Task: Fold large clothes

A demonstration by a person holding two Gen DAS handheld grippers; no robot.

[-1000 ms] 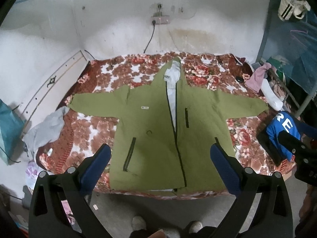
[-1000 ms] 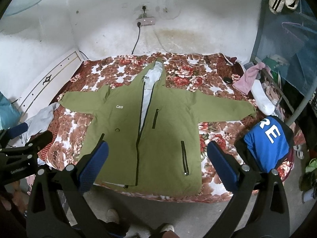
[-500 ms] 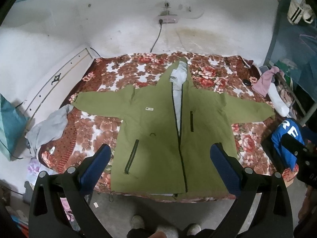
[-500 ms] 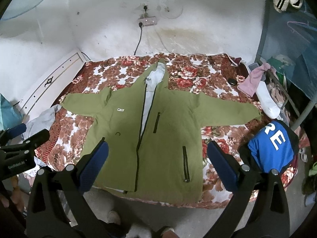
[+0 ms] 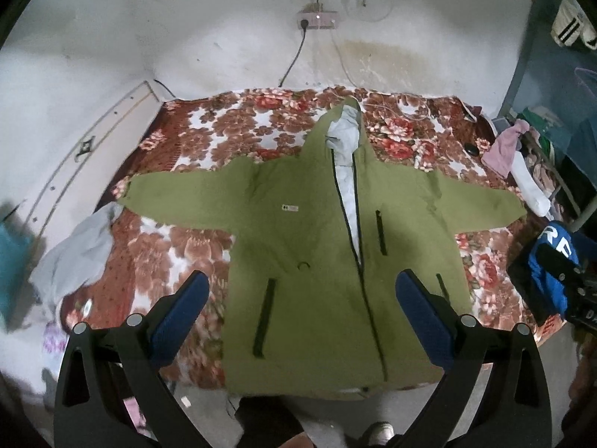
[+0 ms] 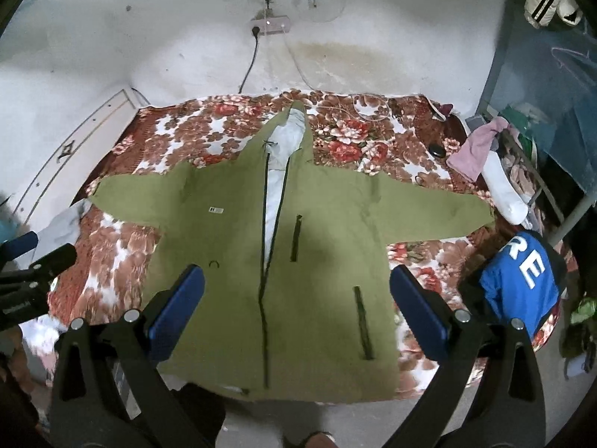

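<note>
A large olive-green hooded jacket [image 5: 317, 246] lies flat, front up, on a floral bedspread [image 5: 231, 130], sleeves spread left and right, hem at the near bed edge. It also shows in the right wrist view [image 6: 291, 261]. My left gripper [image 5: 304, 313] is open and empty, held above the jacket's lower part. My right gripper [image 6: 296, 306] is open and empty, also above the lower part. The left gripper's body [image 6: 33, 261] shows at the left edge of the right wrist view.
A grey garment [image 5: 74, 250] hangs off the bed's left edge. A blue garment with white letters [image 6: 522, 283] sits at the bed's right corner. A pink cloth [image 6: 477, 149] and a cluttered rack [image 6: 530, 142] stand at the right. A wall socket and cable [image 5: 313, 22] are behind.
Both grippers have moved forward and closer to the bed, so the jacket looks larger and sits higher between the fingers. Both stay open. The jacket has not moved.
</note>
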